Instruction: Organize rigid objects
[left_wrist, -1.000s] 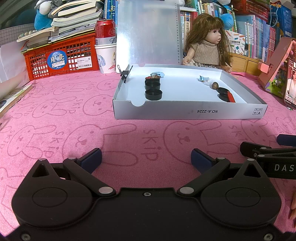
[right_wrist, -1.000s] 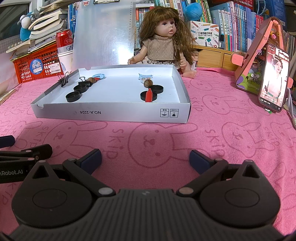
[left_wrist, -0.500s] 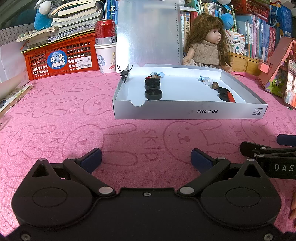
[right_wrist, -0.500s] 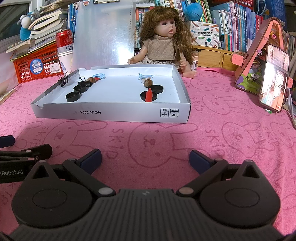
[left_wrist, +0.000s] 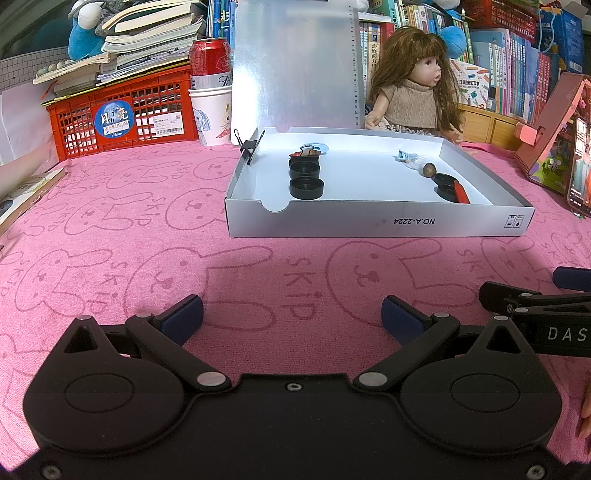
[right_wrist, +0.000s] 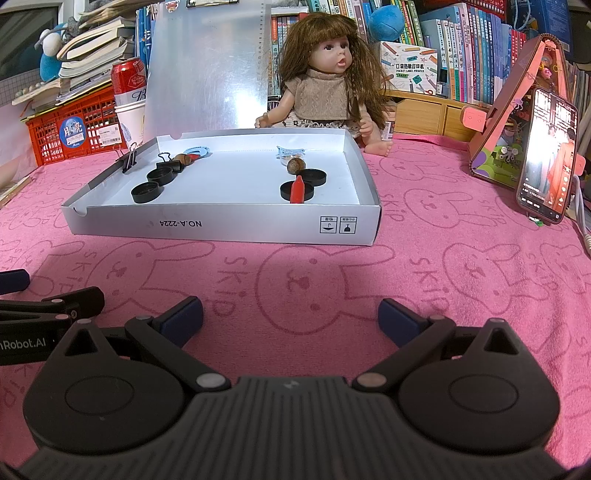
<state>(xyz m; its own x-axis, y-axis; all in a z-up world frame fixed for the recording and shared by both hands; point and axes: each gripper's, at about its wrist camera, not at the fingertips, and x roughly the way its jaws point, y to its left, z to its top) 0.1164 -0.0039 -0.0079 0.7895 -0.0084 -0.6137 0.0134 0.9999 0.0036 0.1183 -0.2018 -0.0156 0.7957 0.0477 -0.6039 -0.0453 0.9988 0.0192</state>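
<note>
A shallow white cardboard box (left_wrist: 373, 224) (right_wrist: 221, 225) sits on the pink cloth ahead of both grippers. Inside lie two black caps at the left (left_wrist: 306, 187) (right_wrist: 146, 193), two black caps at the right (right_wrist: 314, 177) with a red piece (right_wrist: 297, 189) (left_wrist: 461, 192) resting on one, a brown nut (right_wrist: 295, 165) (left_wrist: 429, 170), a light blue clip (right_wrist: 290, 151) and a binder clip (right_wrist: 170, 162). Another binder clip (left_wrist: 249, 146) (right_wrist: 127, 160) grips the box's left wall. My left gripper (left_wrist: 291, 317) and right gripper (right_wrist: 290, 314) are both open and empty, low over the cloth, well short of the box.
A doll (right_wrist: 328, 77) sits behind the box, with a metal sheet (left_wrist: 295, 62) leaning upright. A red crate (left_wrist: 122, 114), a can and paper cups (left_wrist: 210, 96) stand back left. A phone (right_wrist: 546, 158) leans on a pink stand at the right.
</note>
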